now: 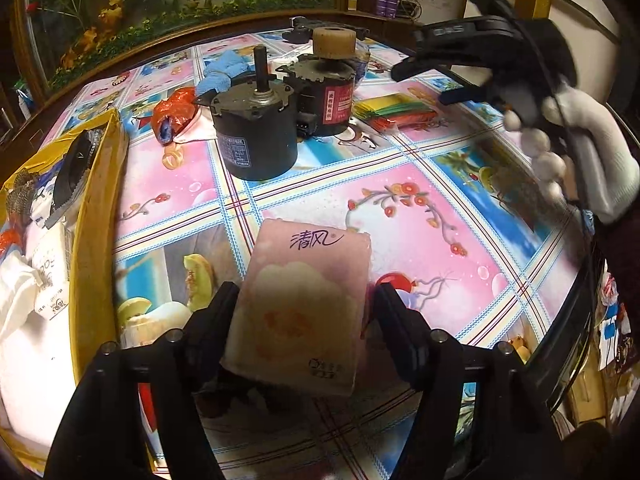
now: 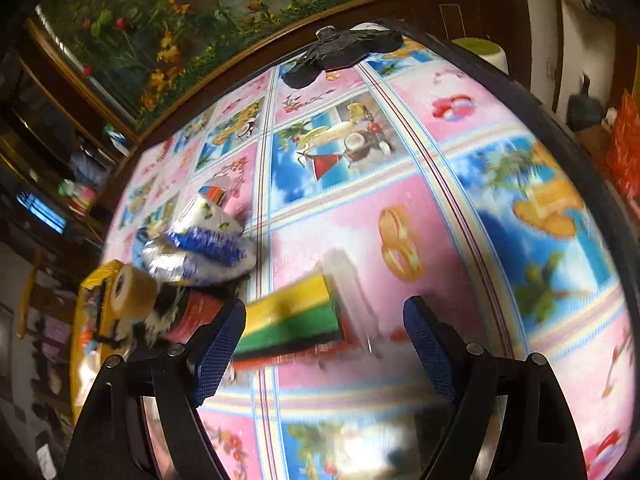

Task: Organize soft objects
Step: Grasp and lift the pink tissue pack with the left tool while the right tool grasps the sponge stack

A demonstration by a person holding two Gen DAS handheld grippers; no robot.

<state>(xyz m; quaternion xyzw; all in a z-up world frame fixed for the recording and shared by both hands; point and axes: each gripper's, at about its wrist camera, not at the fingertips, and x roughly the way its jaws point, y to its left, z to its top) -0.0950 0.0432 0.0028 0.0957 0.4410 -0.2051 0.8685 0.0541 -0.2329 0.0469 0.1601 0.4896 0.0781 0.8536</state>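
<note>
Left gripper (image 1: 302, 320): jaws at middling width around a pink tissue pack (image 1: 300, 300); one finger (image 1: 218, 312) meets the pack's edge, the other shows a sliver of gap, so whether it is truly clamped cannot be told. Pack sits tilted above the tablecloth (image 1: 400, 208).
Right gripper (image 2: 324, 344): jaws wide, nothing held; stack of coloured cloths (image 2: 292, 320) lies on the table between and ahead of the fingers, blurred.

Items, largest first:
- Yellow box (image 1: 96, 220), at the table's left, already holding white soft goods; likely destination.
- Two black motors (image 1: 256, 136), upright, mid-table, near the box.
- Orange plastic bag (image 1: 176, 112) and blue cloth (image 1: 220, 72), beyond the motors.

Risks: a loose grip on slick wrapping may let the pack slip or rotate out; a careless swing toward the box could clip a motor; right jaws may pinch only the top cloth.
</note>
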